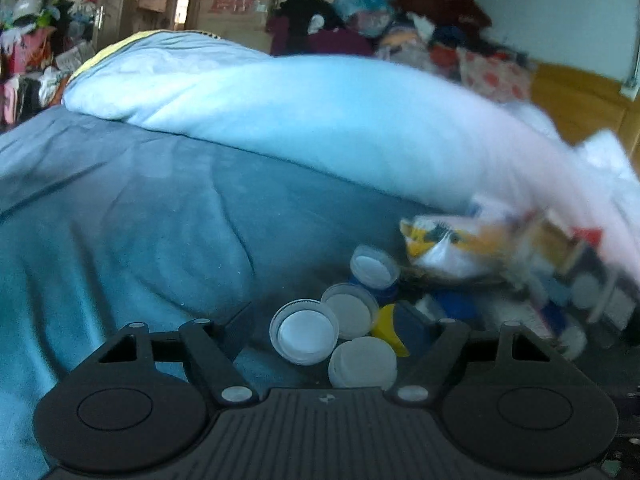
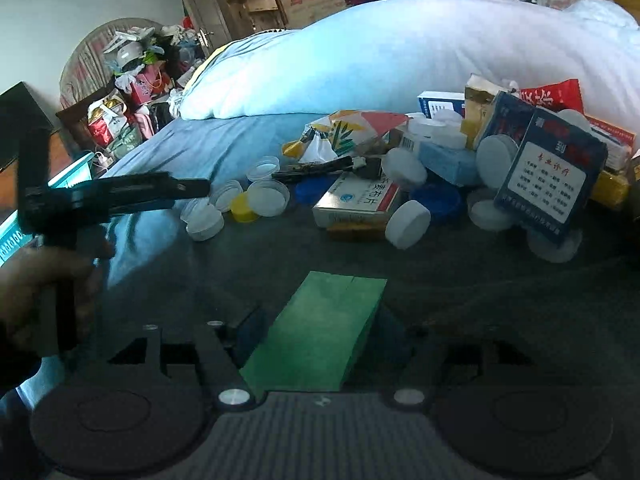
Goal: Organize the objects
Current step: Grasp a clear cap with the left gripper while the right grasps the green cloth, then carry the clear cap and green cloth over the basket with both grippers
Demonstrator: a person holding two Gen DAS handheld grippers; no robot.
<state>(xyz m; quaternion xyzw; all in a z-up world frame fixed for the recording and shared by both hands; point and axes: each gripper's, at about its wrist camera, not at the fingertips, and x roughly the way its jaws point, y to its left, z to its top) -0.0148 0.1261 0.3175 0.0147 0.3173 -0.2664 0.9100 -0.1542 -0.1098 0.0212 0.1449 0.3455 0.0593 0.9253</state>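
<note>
the right gripper (image 2: 316, 332) has its fingers clenched on a green box (image 2: 320, 328), which sticks out forward between them above the blue bed cover (image 2: 180, 148). the left gripper (image 1: 340, 332) has its fingers spread wide and grasps nothing; white bottle caps (image 1: 304, 332) lie between and just ahead of them. beyond, to the right, sits a heap of medicine boxes (image 2: 548, 176) against a white pillow (image 2: 400, 52).
</note>
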